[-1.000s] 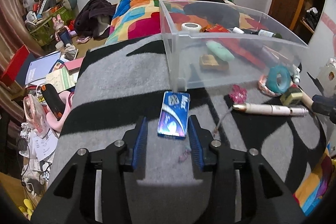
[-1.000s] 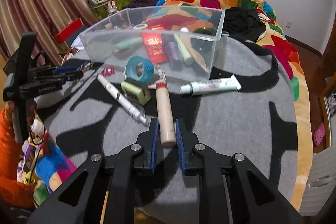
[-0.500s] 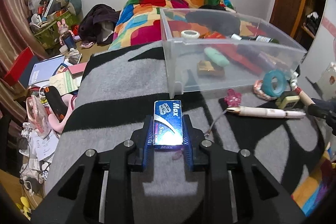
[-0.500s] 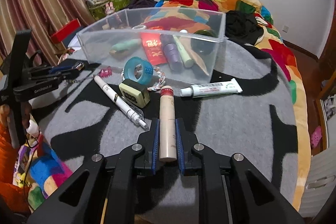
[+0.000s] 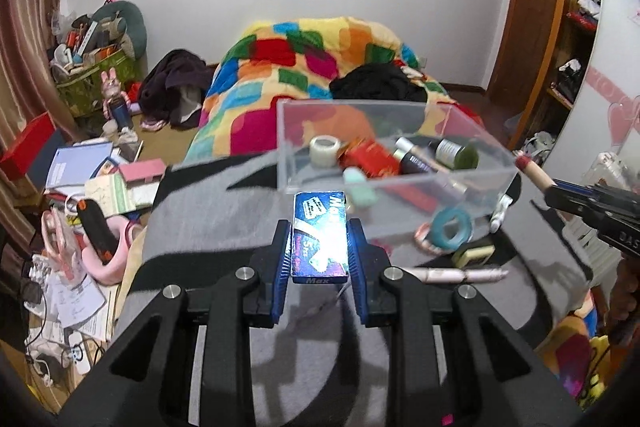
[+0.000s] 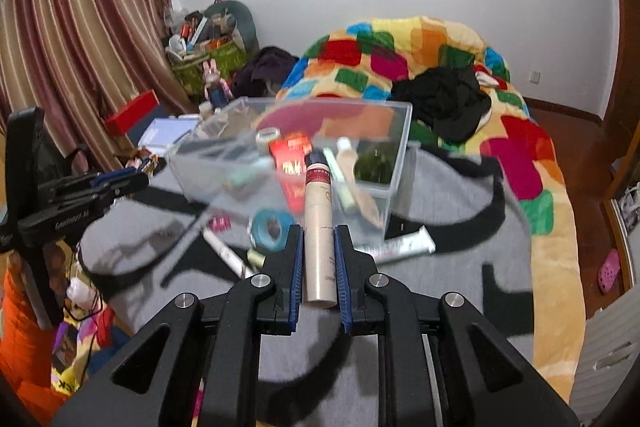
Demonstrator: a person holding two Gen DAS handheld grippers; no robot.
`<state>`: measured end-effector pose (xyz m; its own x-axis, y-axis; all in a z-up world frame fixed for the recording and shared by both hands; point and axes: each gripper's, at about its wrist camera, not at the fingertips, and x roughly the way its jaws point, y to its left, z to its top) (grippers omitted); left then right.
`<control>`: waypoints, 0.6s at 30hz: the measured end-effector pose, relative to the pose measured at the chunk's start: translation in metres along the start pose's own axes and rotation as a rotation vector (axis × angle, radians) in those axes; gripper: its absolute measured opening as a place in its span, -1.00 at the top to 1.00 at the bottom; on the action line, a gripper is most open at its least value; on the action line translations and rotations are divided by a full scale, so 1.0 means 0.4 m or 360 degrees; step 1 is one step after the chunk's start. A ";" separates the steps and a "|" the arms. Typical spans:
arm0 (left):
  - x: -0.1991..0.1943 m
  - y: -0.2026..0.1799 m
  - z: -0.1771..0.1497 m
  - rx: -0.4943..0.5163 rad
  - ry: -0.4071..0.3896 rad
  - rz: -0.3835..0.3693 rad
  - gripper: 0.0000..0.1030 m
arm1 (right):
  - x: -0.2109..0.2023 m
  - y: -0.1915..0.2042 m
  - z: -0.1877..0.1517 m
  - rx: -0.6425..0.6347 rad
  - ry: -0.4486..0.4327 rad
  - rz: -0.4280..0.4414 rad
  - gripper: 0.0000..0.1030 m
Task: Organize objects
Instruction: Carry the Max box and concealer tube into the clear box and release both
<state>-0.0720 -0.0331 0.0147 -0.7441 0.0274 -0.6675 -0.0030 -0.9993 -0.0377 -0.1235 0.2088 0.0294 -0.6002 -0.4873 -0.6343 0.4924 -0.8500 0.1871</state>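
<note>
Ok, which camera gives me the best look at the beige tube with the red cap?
The right wrist view: the beige tube lies full length between the right gripper fingers, red cap forward. The left wrist view shows only its capped end at the right edge, poking from that gripper beside the clear bin.

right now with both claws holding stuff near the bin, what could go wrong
The left claw grips the blue box only at its near end, so it might tip or slip. The right claw carries a long tube sticking far forward; it could knock the clear bin wall.
</note>
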 end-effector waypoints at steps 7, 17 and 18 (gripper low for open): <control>0.012 -0.027 0.052 -0.0010 -0.0028 -0.0057 0.48 | 0.030 0.002 0.061 0.0018 -0.0040 0.0002 0.73; 0.103 -0.028 0.102 -0.0059 0.0071 -0.0111 0.48 | 0.135 0.005 0.110 0.0020 0.0032 -0.0043 0.73; 0.118 -0.028 0.106 -0.0061 0.0096 -0.0112 0.48 | 0.144 0.005 0.113 0.0013 0.0041 -0.0048 0.73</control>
<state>-0.1355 -0.0218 0.0150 -0.7014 0.1002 -0.7057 -0.0276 -0.9931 -0.1137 -0.1855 0.1700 0.0271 -0.5983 -0.4561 -0.6588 0.4691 -0.8659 0.1735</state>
